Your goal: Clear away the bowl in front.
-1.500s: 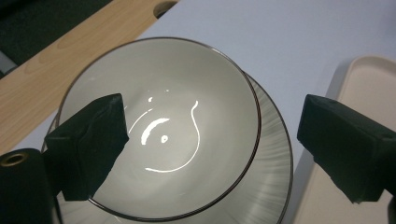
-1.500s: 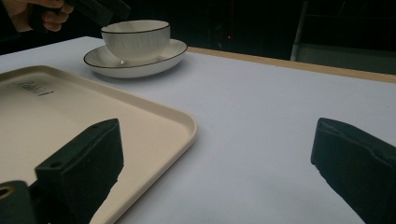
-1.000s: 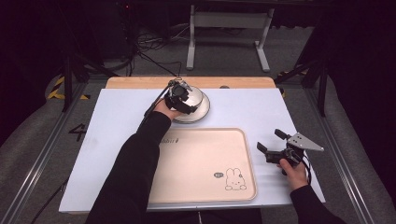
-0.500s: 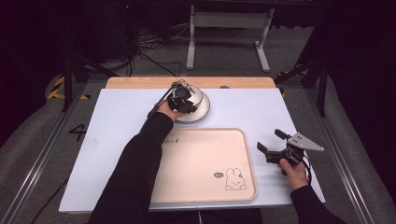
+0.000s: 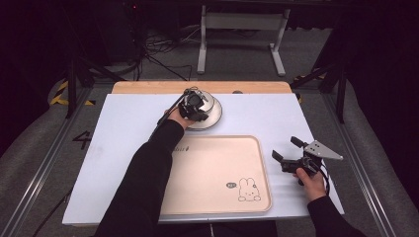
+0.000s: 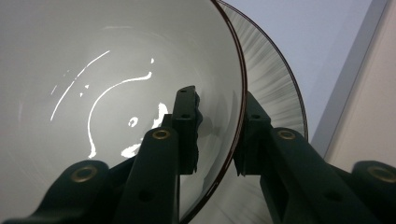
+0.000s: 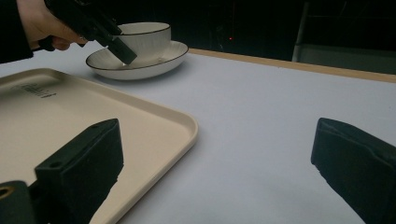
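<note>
While the left gripper [image 5: 195,106] hangs over the far middle of the white table [image 5: 123,128], its jaws have just been closing and now pinch the rim of the white bowl [image 6: 116,84]: in the left gripper view one jaw sits inside the bowl and the other outside, with the dark-edged wall clamped between the pads. The bowl stands on a ribbed white plate [image 6: 273,84] of the same dark-rimmed set, just beyond the far edge of the beige tray [image 5: 217,173]. The tray lies on the near middle of the table, a small rabbit drawing [image 5: 248,190] at its near right corner. To the right of the tray, the right gripper [image 5: 287,157] rests low above the table in the person's hand, its jaws spread wide with nothing between them, pointing back toward the bowl and plate.
</note>
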